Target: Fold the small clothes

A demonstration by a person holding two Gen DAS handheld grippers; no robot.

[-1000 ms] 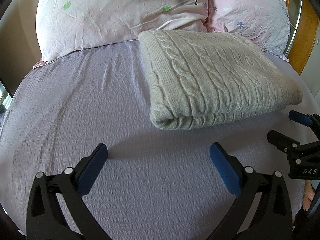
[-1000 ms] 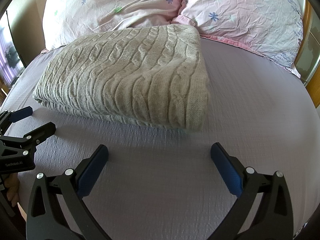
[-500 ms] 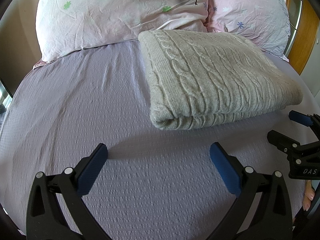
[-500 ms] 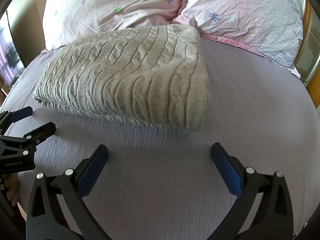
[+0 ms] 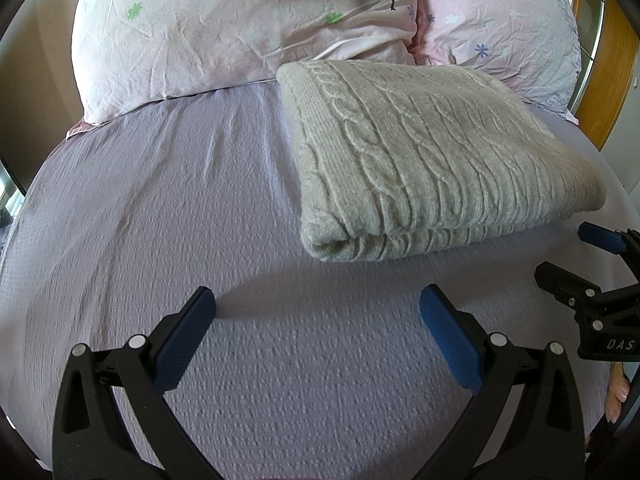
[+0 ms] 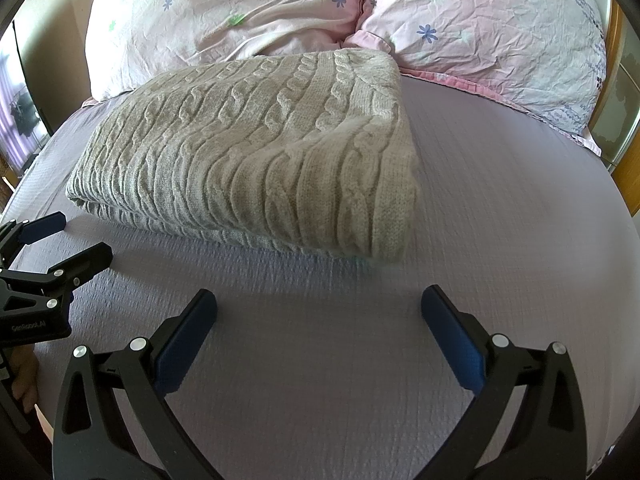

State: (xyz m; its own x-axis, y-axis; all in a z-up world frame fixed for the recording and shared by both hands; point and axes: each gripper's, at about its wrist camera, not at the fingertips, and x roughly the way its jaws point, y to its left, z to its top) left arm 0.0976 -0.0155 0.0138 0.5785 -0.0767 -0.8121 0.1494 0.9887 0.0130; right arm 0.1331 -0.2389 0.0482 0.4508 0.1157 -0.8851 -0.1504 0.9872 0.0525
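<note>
on the lilac bedsheet, up toward the two pink floral pillows, the grey cable-knit sweater lies as a thick rectangular packet, its far edge touching or nearly touching the pillows. from the right wrist view the sweater shows stacked layers along the near edge and a rounded fold at its right end, so i judge the folding is nearly or fully done and what remains is tidying or a last fold.

my left gripper is spread wide, nothing between its blue pads, and it hovers over bare sheet short of the sweater's near left corner. my right gripper is likewise spread and empty, low over the sheet just short of the near edge. each tool shows at the edge of the other's view, so they sit side by side along the same near edge.

if i do one more fold, i'd want both tools to take the near edge at matching points, one toward each corner, and to pinch all the layers together; knit this bulky will slide layer on layer if i catch only the top one. i'd go in low, one finger under the stack, without snagging the sheet. then lift evenly and lay it over without dragging, since the soft mattress and loose sheet would bunch. if it's only squaring up, light nudges at the corners should do.
</note>
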